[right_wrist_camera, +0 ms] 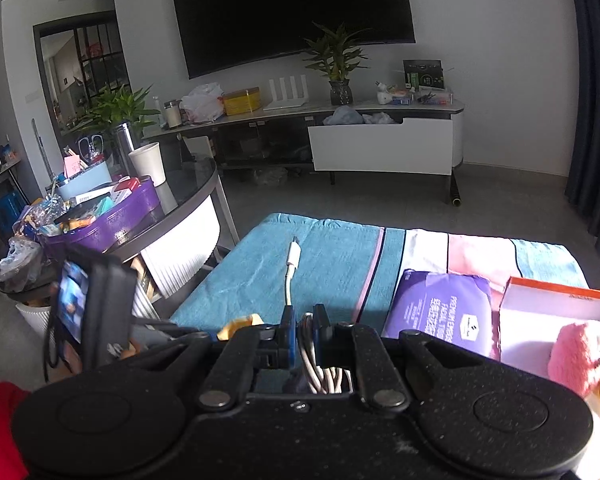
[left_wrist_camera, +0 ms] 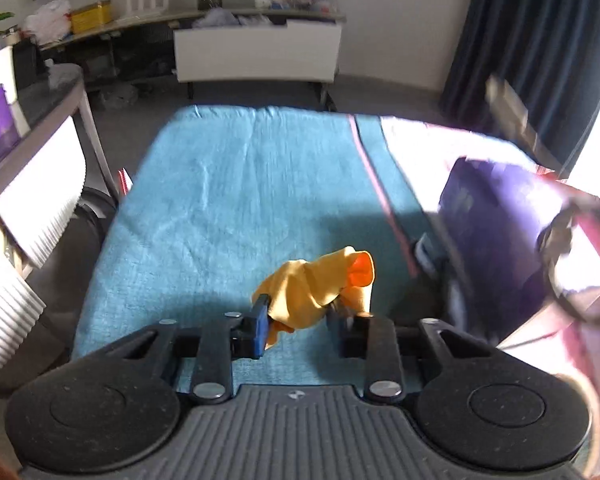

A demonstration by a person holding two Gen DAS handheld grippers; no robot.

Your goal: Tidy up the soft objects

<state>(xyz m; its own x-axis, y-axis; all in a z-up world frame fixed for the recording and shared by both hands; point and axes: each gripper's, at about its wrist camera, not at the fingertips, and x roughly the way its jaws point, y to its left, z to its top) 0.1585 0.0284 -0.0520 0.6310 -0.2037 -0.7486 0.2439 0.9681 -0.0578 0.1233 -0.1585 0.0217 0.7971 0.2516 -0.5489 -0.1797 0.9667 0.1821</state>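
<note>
Left gripper point(left_wrist_camera: 300, 312), lower centre of its view: jaws pinching a crumpled yellow cloth point(left_wrist_camera: 316, 292), closed down onto the fabric just above the teal towel point(left_wrist_camera: 220, 208) covering the bench. Right gripper point(right_wrist_camera: 303, 330), lower centre of its view: jaws clamping a bundle of white cable point(right_wrist_camera: 320, 376), nearly fully closed, with the cable's plug end point(right_wrist_camera: 293, 258) sticking out forward over the towel. Purple tissue pack point(right_wrist_camera: 440, 312) is lying right of centre, touching the orange-rimmed white box point(right_wrist_camera: 560, 300) at lower right (pink plush point(right_wrist_camera: 578, 356) sitting inside it). TV stand point(right_wrist_camera: 380, 148) is standing along the far wall, top of frame.
</note>
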